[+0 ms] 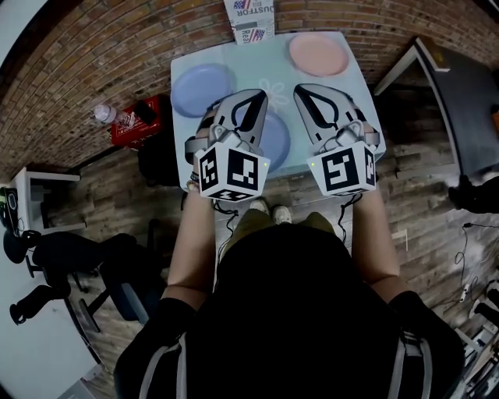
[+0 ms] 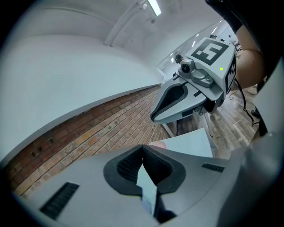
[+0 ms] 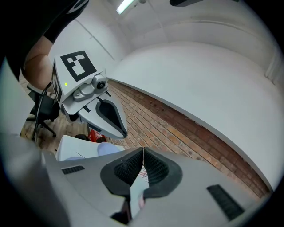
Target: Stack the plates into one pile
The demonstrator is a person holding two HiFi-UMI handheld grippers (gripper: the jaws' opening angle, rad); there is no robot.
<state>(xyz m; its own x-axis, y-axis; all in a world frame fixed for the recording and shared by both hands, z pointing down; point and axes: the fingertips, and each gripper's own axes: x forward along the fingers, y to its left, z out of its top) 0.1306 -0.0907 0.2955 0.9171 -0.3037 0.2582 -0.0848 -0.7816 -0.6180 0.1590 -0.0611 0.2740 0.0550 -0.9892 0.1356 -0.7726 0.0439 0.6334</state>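
Note:
Three plates lie on the small pale-blue table (image 1: pixel 351 101): a lavender-blue plate (image 1: pixel 201 88) at the back left, a pink plate (image 1: pixel 317 53) at the back right, and a blue plate (image 1: pixel 276 143) near the front, partly hidden under my left gripper (image 1: pixel 260 94). That gripper hovers over the table's front left, jaws shut on nothing. My right gripper (image 1: pixel 299 89) hovers beside it over the front right, also shut and empty. In the left gripper view the pads (image 2: pixel 133 166) meet at the tip. The right gripper view shows its pads (image 3: pixel 153 168) touching too, with the lavender-blue plate (image 3: pixel 109 149) below.
A printed card box (image 1: pixel 251 19) stands at the table's back edge. A red crate (image 1: pixel 139 121) with a bottle sits on the floor to the left. A dark desk (image 1: pixel 456 93) is at the right and an office chair (image 1: pixel 70 265) at the lower left. A brick wall lies beyond.

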